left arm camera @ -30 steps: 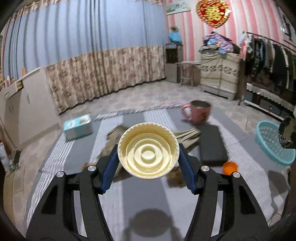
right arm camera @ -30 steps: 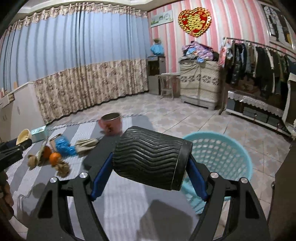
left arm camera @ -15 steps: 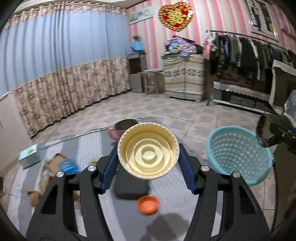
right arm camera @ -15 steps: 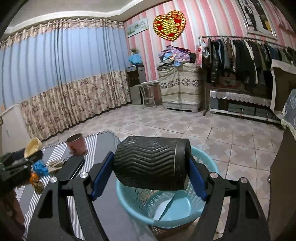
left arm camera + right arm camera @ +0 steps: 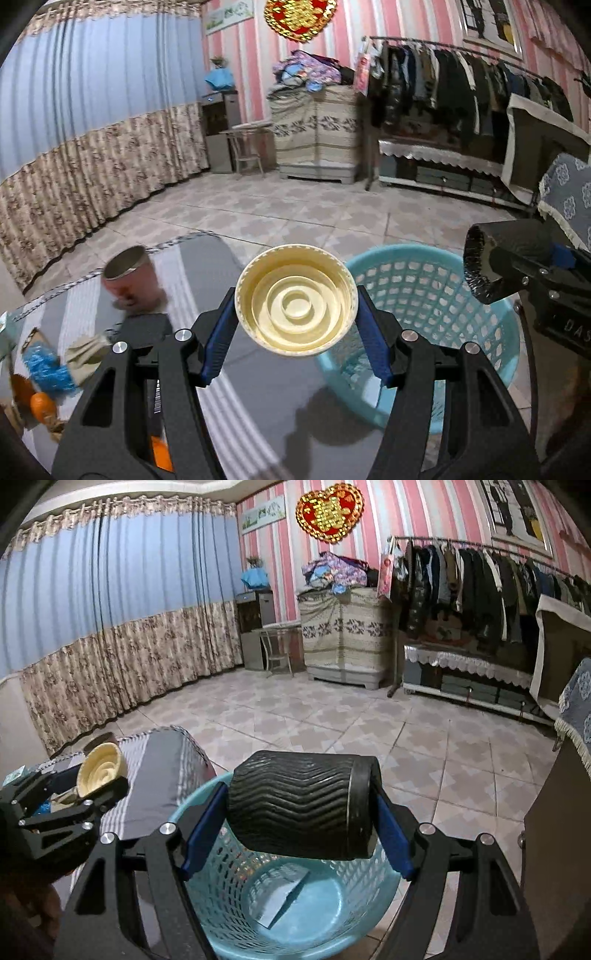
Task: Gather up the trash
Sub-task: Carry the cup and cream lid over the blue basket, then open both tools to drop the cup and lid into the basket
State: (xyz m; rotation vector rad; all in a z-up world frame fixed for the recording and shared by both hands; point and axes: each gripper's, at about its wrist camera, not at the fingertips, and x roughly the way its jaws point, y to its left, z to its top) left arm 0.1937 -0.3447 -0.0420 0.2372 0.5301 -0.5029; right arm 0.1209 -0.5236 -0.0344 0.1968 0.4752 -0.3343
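My left gripper (image 5: pixel 296 328) is shut on a cream plastic lid (image 5: pixel 296 301), held above the table just left of the light-blue basket (image 5: pixel 476 295). My right gripper (image 5: pixel 299 830) is shut on a black ribbed cup (image 5: pixel 301 805) lying sideways, held directly over the basket (image 5: pixel 354 923), which holds a piece of white paper (image 5: pixel 282 897). The right gripper with the cup (image 5: pixel 498 266) shows at the right of the left wrist view. The left gripper with the lid (image 5: pixel 99 768) shows at the left of the right wrist view.
On the striped tablecloth (image 5: pixel 258 424) stand a pink metal-rimmed mug (image 5: pixel 129 280), a blue crumpled wrapper (image 5: pixel 44 369), a beige scrap (image 5: pixel 86 354), an orange fruit (image 5: pixel 42 406) and an orange lid (image 5: pixel 162 452). The tiled floor (image 5: pixel 332 720), a clothes rack (image 5: pixel 480 583) and a cabinet lie beyond.
Both grippers have swung right towards the basket. The right gripper with the cup now hangs over the basket. The left gripper with the lid has come beside it.
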